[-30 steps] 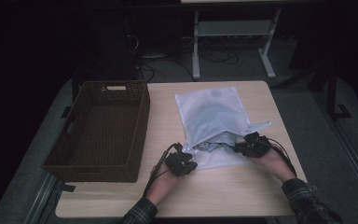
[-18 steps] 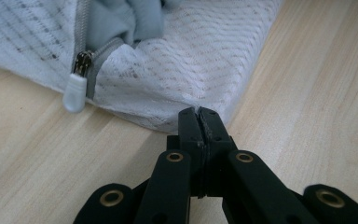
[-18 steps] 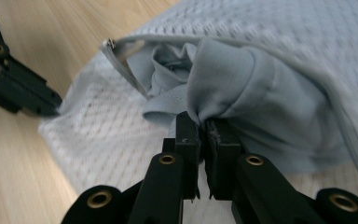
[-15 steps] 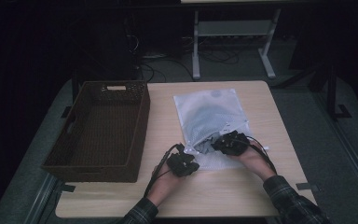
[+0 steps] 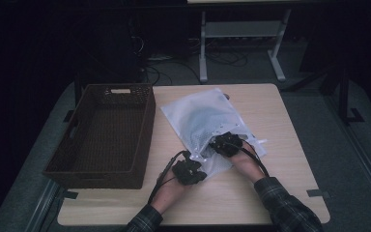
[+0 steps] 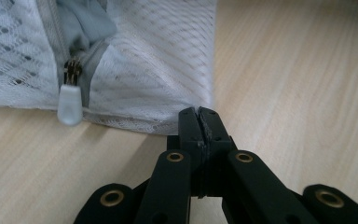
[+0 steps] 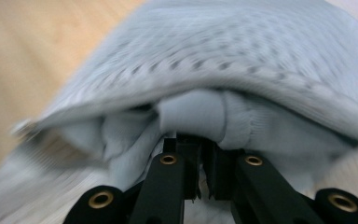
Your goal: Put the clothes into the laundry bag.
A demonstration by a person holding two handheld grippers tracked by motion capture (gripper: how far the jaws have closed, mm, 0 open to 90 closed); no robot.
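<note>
My left gripper (image 6: 199, 114) pinches the mesh bag (image 6: 158, 70) corner, beside the zipper pull (image 6: 69, 103). My right gripper (image 7: 200, 140), jaws pressed together, pinches grey cloth (image 7: 191, 116) at the bag's mouth.

Black fingers (image 6: 200, 122), brass rivets, black cables, plaid sleeves (image 5: 285, 208)

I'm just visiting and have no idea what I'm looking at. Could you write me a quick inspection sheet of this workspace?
Surface: light wooden table, mostly bare.
Job's things: white mesh laundry bag lying flat, its zipper pull at the open mouth; pale grey garment inside the opening.
Clutter: dark wicker basket, empty, left of the bag.
Grippers: left gripper shut on the bag's edge; right gripper shut on the garment.
Cables: black cable trailing from the left gripper.
Surroundings: dark room, grey floor, metal stand behind the table.
</note>
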